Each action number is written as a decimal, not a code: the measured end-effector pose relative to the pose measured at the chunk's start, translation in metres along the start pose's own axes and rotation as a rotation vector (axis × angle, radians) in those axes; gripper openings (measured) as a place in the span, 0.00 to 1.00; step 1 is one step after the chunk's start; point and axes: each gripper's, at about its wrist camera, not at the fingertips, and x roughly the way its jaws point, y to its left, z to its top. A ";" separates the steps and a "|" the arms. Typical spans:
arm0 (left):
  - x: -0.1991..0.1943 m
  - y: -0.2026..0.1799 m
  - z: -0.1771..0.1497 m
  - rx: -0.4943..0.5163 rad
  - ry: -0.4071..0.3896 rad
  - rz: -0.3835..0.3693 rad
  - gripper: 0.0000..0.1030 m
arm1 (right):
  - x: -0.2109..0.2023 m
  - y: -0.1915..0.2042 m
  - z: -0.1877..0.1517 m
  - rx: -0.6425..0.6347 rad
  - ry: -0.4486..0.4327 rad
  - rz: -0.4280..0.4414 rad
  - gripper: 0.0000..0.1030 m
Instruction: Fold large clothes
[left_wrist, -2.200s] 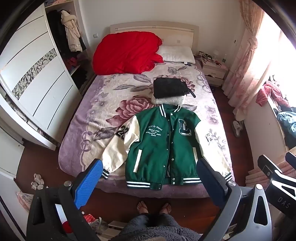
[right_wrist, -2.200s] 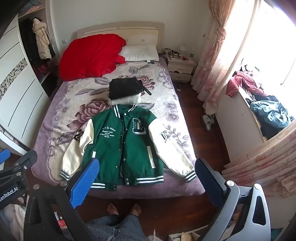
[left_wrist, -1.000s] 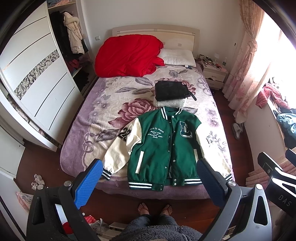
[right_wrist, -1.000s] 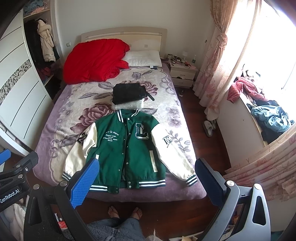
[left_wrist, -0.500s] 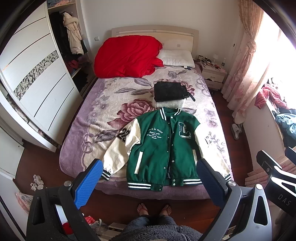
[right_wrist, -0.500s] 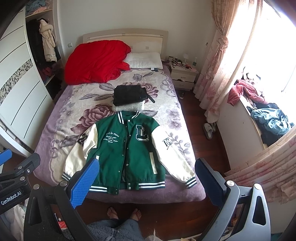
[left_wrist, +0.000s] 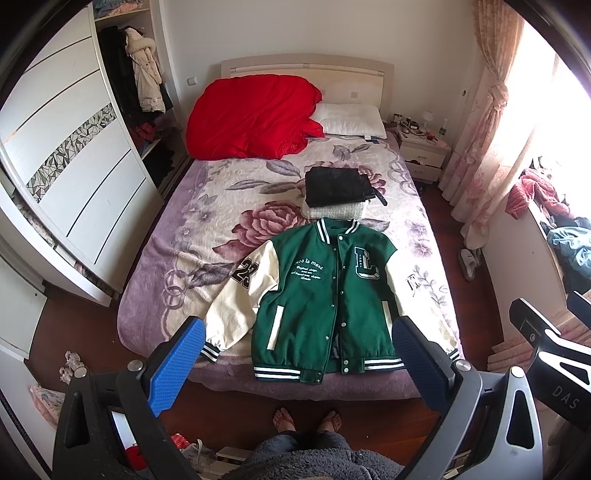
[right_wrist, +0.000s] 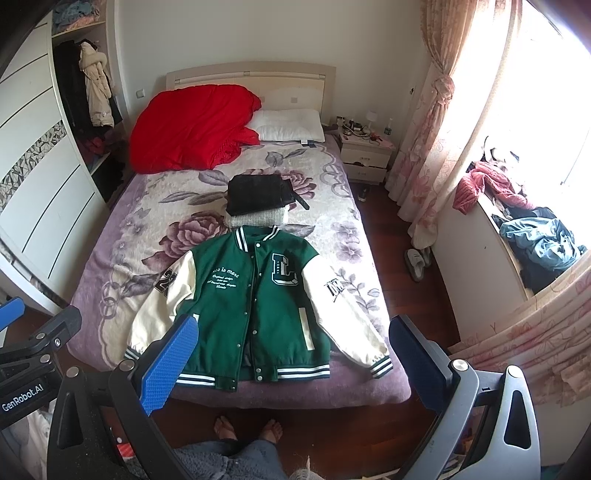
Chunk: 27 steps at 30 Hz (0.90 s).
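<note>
A bedroom with a double bed under a floral blanket, a red duvet heaped at its head. A green varsity jacket with cream sleeves lies face up and spread flat at the foot of the bed, unfolded. Over the last 2 seconds the view has barely shifted and the jacket has not moved, so folding seems not yet begun. The left gripper and right gripper hover high above the bed's foot, well apart from the jacket, fingers wide apart and empty. 2 folded garments sit stacked beyond the collar.
</note>
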 end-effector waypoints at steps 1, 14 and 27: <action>0.000 -0.001 0.000 0.001 0.000 0.001 1.00 | 0.000 0.000 0.001 0.000 -0.001 0.000 1.00; 0.000 0.001 -0.002 -0.001 -0.003 0.001 1.00 | 0.000 0.001 -0.006 0.000 -0.005 0.002 1.00; -0.002 -0.007 0.016 -0.004 -0.010 -0.007 1.00 | -0.005 0.003 0.007 0.001 -0.015 0.002 1.00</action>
